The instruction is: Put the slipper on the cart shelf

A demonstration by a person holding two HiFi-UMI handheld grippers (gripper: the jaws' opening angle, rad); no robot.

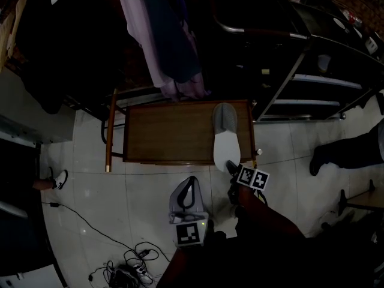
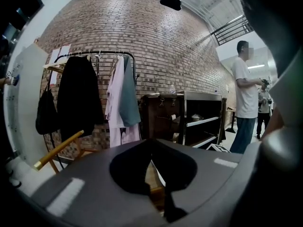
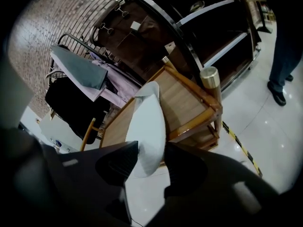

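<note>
Right gripper reaches forward to the cart's near edge, jaws partway apart and pressed on the heel of the slipper. Slipper lies lengthwise on the wooden cart top by its right rail, heel overhanging. Left gripper sits low, jaws together, empty. Pale tile floor; cables near left; hanging clothes behind the cart.

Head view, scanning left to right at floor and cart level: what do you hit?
white sneaker → cart handle → left gripper → slipper → dark shoe. The right gripper is left out because it overlaps the slipper's heel.
</note>
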